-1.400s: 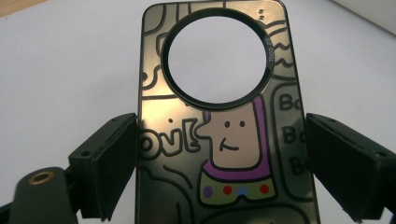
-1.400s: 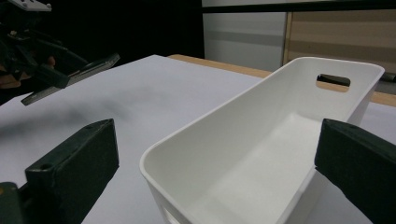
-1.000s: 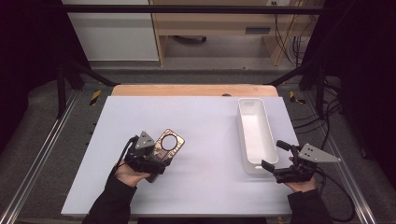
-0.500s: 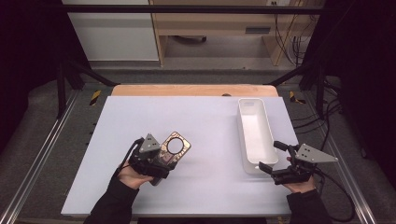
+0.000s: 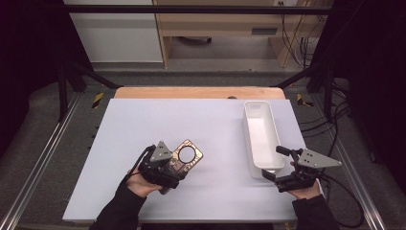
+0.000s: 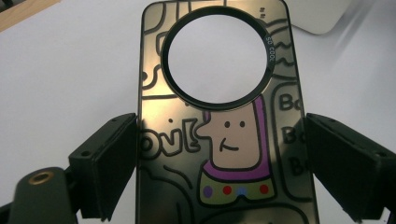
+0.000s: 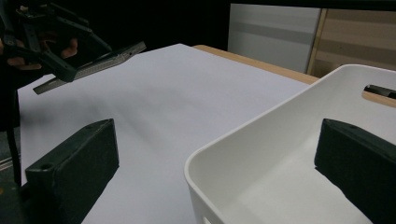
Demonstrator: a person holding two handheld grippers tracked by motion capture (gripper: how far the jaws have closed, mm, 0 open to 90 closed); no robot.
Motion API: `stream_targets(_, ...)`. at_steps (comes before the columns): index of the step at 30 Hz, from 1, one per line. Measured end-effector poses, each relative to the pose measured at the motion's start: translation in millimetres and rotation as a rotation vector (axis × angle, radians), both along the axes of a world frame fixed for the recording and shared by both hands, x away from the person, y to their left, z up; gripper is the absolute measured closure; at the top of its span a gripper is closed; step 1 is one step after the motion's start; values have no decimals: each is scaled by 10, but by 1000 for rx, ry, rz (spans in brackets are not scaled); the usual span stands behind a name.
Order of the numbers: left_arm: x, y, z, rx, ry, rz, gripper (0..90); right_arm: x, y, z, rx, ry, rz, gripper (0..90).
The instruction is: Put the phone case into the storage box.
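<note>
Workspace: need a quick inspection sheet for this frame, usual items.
Surface: white tabletop, wooden strip along the far edge.
Job's things: phone case with cartoon print and a round camera cutout, held off the table; white bin at the right, nothing seen inside.
Clutter: nothing seen.
Grippers: left gripper shut on the case's two long sides; right gripper open, jaws either side of the bin's near corner, not gripping.
Cables: black cable trails from the right gripper; more cables on the floor at far right.
Surroundings: black frame, metal rails along both sides, wooden furniture behind.
</note>
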State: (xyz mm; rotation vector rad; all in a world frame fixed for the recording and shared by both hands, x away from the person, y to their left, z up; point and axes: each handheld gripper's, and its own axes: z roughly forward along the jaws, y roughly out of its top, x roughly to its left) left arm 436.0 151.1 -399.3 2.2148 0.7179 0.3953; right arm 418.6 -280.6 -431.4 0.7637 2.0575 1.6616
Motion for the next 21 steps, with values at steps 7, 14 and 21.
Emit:
stream_targets(7, -37, -84, -26, 4, -7, -36, 115, -6, 45, 5, -14, -3, 19, 1)
stream_targets(14, -77, -171, -49, 16, -13, -82, 115, -17, 94, 23, -26, -10, 39, 2)
stream_targets(21, -100, -252, -71, 27, -18, -131, 115, -23, 162, 34, -54, -14, 65, 2)
